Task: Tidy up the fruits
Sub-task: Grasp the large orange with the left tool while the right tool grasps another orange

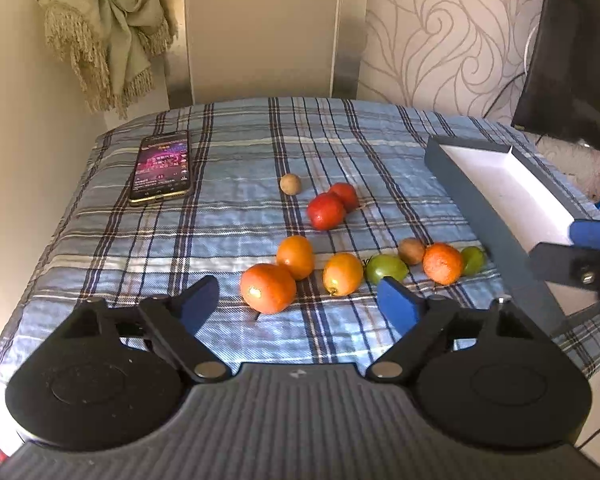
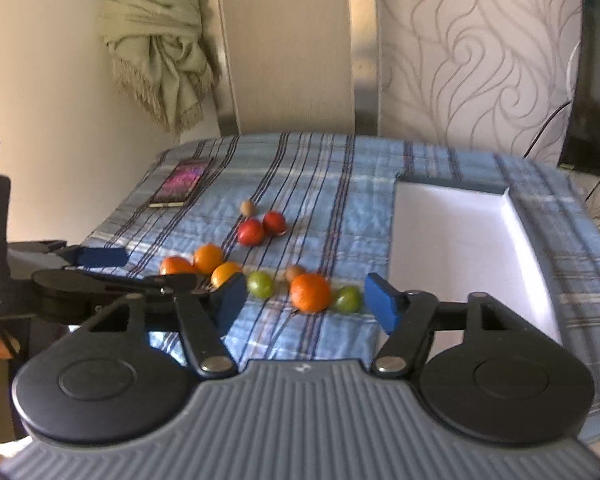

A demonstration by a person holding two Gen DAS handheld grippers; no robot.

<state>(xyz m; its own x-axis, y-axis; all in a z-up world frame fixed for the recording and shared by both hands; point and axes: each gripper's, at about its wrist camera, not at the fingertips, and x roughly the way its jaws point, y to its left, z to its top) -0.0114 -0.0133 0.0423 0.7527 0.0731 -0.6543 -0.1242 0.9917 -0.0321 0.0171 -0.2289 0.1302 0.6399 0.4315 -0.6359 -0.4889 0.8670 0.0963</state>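
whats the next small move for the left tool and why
Probably ease the left tool forward and down around the nearest orange fruit. Its jaws stand open and empty, that fruit lies just ahead between the fingers, and the white tray holds no fruit in the part shown. The right tool is open too, facing another orange fruit.

No writing can be read anywhere here. The phone (image 1: 161,167), lying on the checked cloth at about ten o'clock from the fruit, has a lit screen of pink and purple graphics with rows of text beneath, but the letters are too small and blurred to make out in either view. A small pale mark (image 1: 295,374) sits on the ribbed grey body of the left wrist unit, at six o'clock in the frame; its shape cannot be told.
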